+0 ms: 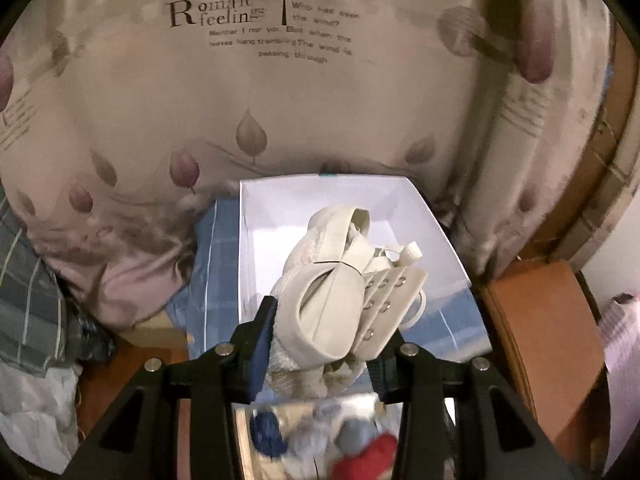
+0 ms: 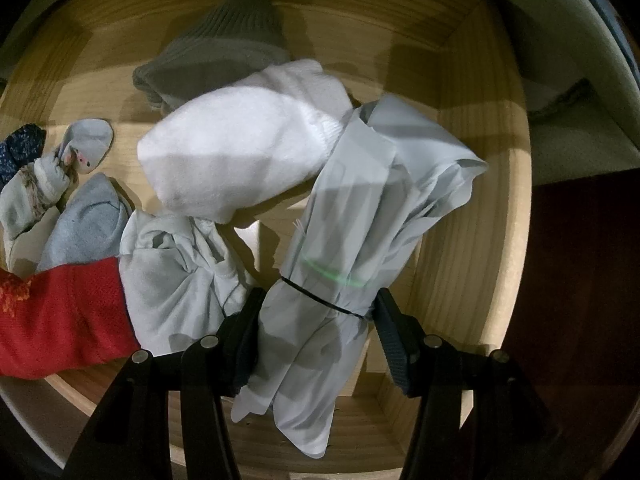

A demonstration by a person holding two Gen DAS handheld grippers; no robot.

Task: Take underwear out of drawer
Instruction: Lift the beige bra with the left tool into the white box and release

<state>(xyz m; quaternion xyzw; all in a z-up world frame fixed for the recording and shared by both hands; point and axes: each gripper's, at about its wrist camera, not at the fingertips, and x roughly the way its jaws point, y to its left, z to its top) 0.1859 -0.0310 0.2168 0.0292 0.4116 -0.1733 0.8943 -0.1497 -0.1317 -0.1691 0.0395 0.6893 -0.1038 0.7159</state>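
Risk sits with the left gripper (image 1: 320,344): it pinches a cream hook-fastened bra (image 1: 336,304) over the white box (image 1: 440,224), straps dangling, liable to snag. Right gripper (image 2: 316,336) clamps a banded pale-grey bundle (image 2: 344,264) inside the wooden drawer (image 2: 472,240); it could slip.

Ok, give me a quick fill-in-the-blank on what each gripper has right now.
1. The left gripper is shut on a cream ____.
2. Beyond it sits an open ____ box.
3. The right gripper grips a pale grey bundle tied with a ____ band.
4. The sock at the wooden drawer's left is ____.

Missing: bra; white; black; red
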